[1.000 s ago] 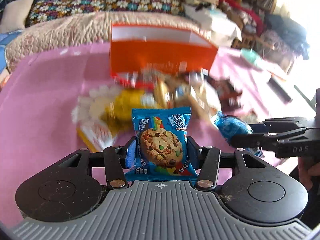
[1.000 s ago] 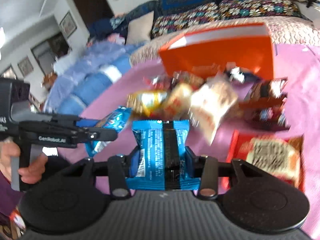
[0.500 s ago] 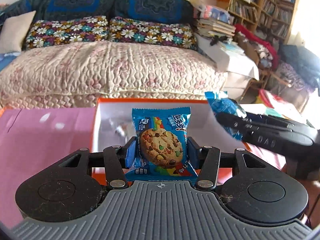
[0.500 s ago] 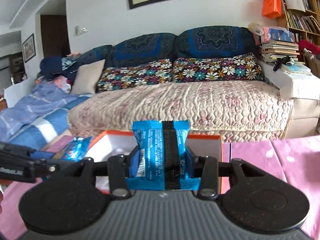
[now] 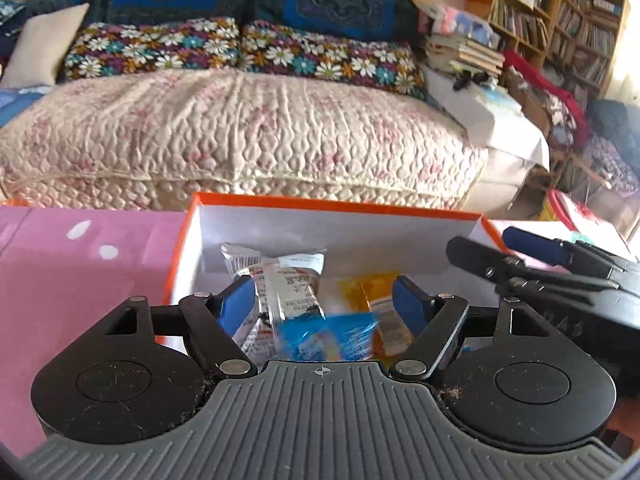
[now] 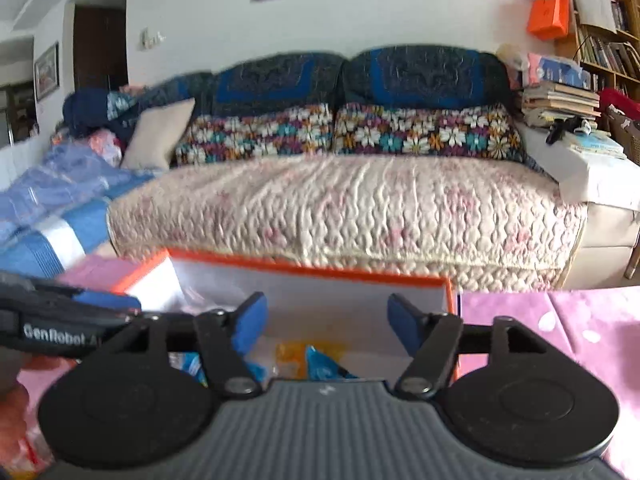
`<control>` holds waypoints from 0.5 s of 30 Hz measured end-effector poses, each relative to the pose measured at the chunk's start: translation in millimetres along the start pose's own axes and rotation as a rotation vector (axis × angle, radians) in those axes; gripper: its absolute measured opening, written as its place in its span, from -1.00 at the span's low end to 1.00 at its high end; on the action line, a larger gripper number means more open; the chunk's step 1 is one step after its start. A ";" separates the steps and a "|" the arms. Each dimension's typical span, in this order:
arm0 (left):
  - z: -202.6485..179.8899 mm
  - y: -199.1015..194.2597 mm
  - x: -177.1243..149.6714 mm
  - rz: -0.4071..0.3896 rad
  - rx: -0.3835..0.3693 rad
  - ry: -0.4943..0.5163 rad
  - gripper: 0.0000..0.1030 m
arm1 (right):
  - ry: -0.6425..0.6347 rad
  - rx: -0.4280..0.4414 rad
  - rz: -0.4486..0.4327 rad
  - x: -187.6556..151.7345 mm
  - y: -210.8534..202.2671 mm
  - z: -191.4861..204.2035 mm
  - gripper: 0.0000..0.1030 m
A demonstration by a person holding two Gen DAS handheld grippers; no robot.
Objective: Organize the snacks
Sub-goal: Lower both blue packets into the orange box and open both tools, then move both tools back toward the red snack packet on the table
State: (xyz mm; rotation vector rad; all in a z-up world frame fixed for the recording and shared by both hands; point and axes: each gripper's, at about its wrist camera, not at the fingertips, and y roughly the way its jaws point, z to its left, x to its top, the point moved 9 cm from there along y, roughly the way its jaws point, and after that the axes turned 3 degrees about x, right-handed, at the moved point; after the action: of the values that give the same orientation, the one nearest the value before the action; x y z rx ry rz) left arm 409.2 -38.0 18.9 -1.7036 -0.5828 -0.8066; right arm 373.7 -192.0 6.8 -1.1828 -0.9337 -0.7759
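**Jaws apart on both sides, snacks down in the orange box**

Jaws of your left gripper have just been opening and now stand wide, gripping nothing. From the left wrist, you are tilted down over the orange box, which sits on the pink desk. Between your blue pads lies a blurred blue cookie packet, clear of both pads. Behind it, inside the white-lined box, are a white wrapper with printed text and a yellow packet. Your right gripper reaches in from the right, over the box's right rim.

From the right wrist, your right gripper points flatter, toward the quilted sofa. Its jaws have also just been opening and stand wide, with nothing between the pads. This view hides most of the box floor; only a blue packet and a patch of yellow show low inside. Your left gripper crosses the lower left, with part of your hand beneath it.
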 end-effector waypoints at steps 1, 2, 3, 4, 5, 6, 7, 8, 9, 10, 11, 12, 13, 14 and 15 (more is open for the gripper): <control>0.6 -9.4 0.1 -0.010 0.000 -0.003 0.15 | 0.004 0.007 -0.012 3.6 -5.3 1.9 0.53; 0.9 -20.9 -0.4 -0.021 -0.003 -0.005 0.18 | 0.005 0.011 -0.024 7.7 -11.7 4.4 0.62; 1.1 -36.4 -2.3 -0.036 -0.008 -0.004 0.24 | 0.001 0.011 -0.038 11.6 -19.7 7.5 0.62; 0.3 -49.4 -5.0 -0.049 -0.009 -0.001 0.30 | -0.005 0.013 -0.048 13.8 -27.8 10.5 0.63; -0.3 -64.2 -8.9 -0.069 -0.010 0.003 0.34 | -0.013 0.016 -0.057 16.2 -38.0 13.6 0.64; -1.3 -78.1 -14.6 -0.085 -0.014 0.009 0.40 | -0.019 0.019 -0.064 17.5 -47.3 16.1 0.66; -3.0 -92.4 -22.2 -0.099 -0.021 0.013 0.42 | -0.024 0.021 -0.066 18.2 -56.0 17.8 0.67; -4.7 -105.3 -31.1 -0.108 -0.027 0.015 0.43 | -0.031 0.023 -0.067 17.8 -67.2 20.2 0.68; -6.9 -117.2 -42.4 -0.108 -0.035 0.018 0.43 | -0.039 0.025 -0.066 15.4 -77.8 22.1 0.69; -9.5 -126.5 -52.9 -0.104 -0.040 0.022 0.43 | -0.047 0.022 -0.062 11.5 -88.5 23.2 0.69; -12.7 -135.3 -65.1 -0.098 -0.044 0.026 0.43 | -0.056 0.017 -0.055 4.1 -101.7 24.0 0.71; -16.5 -144.7 -79.7 -0.093 -0.049 0.027 0.43 | -0.065 0.016 -0.045 -5.0 -113.3 24.6 0.72; -20.5 -152.0 -92.0 -0.087 -0.054 0.032 0.43 | -0.068 0.014 -0.036 -15.7 -124.9 24.2 0.73; -24.5 -159.1 -104.6 -0.082 -0.057 0.038 0.43 | -0.063 0.006 -0.028 -29.5 -137.9 20.7 0.74; -29.7 -167.1 -119.4 -0.079 -0.058 0.045 0.43 | -0.050 -0.005 -0.013 -46.9 -150.8 15.3 0.75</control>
State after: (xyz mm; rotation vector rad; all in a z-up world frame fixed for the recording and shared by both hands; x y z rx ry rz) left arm 203.4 -18.9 37.2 -1.7192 -0.6041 -0.9236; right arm 217.4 -208.7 27.7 -1.2065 -0.9814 -0.7623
